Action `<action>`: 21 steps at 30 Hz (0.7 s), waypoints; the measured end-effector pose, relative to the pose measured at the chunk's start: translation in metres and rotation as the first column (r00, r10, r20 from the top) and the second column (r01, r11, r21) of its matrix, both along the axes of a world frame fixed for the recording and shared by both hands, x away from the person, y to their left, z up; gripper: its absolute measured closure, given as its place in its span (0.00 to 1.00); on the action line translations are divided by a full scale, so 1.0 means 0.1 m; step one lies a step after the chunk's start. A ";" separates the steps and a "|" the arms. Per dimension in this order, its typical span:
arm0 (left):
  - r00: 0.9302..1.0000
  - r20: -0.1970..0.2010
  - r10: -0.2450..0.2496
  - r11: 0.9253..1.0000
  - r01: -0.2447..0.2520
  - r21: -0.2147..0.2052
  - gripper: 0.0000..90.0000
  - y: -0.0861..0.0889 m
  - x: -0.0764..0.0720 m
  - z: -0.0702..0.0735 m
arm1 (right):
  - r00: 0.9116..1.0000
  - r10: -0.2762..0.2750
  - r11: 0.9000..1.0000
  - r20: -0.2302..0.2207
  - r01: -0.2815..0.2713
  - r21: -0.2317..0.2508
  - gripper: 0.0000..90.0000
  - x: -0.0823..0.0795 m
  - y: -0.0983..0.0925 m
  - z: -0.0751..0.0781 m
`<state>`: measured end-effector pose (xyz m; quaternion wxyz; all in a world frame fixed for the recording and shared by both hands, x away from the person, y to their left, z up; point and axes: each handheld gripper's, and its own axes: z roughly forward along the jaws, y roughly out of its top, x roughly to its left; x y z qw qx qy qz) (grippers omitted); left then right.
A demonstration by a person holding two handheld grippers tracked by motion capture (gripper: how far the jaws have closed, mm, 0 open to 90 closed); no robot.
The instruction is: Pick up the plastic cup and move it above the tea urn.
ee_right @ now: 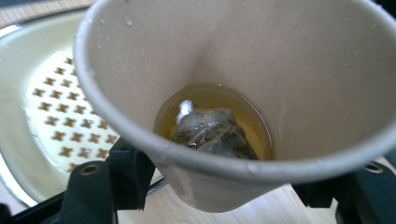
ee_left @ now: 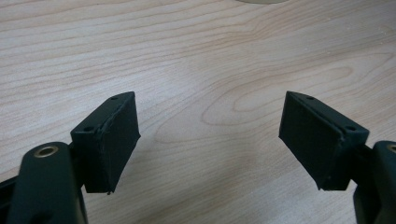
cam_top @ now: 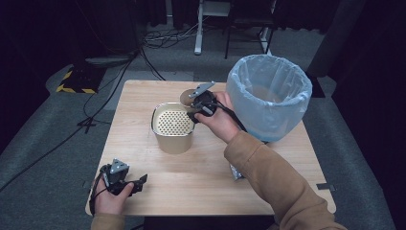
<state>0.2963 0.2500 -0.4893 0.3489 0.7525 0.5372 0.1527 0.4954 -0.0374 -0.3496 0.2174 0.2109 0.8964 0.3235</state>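
Cup (ee_right: 233,93): a paper cup was clamped between the right gripper's (cam_top: 196,108) jaws, pressed in at its sides, mouth towards the right gripper view's camera.
Cup contents: a little amber liquid and a wet tea bag (ee_right: 210,133) lay at the bottom; droplets clung to the inner wall.
Cup position: it was held above the tabletop (cam_top: 143,96), just beside the far right rim of the strainer pot (cam_top: 173,128) and partly over it.
Strainer pot: a cream metal pot with a perforated insert stood mid-tabletop.
Bin (cam_top: 268,96): a bin lined with a pale blue bag stood at the far right of the tabletop, near the right hand (cam_top: 220,120).
Left gripper (cam_top: 125,181): it lay at the near left corner in the left hand (cam_top: 111,201), jaws wide apart with bare wood between them.
Writing: no brand, label or lettering could be read on the cup, pot or bin.
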 end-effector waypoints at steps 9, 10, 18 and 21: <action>1.000 -0.002 0.006 1.000 -0.006 0.004 0.23 0.04 -0.03 0.00 | 1.000 0.004 0.999 -0.004 -0.004 -0.036 0.36 0.02 0.05 0.01; 1.000 -0.002 0.006 1.000 -0.006 0.004 0.23 0.04 -0.03 0.00 | 1.000 0.004 0.999 -0.004 -0.004 -0.036 0.36 0.02 0.05 0.01; 1.000 0.001 0.009 1.000 -0.009 0.004 0.23 0.05 -0.04 0.00 | 0.992 0.056 0.998 -0.113 -0.060 -0.030 0.36 0.01 0.12 0.00; 1.000 0.002 0.008 1.000 -0.008 0.005 0.23 0.05 -0.04 0.00 | 0.989 0.055 0.997 -0.134 -0.063 -0.050 0.36 -0.02 0.14 0.03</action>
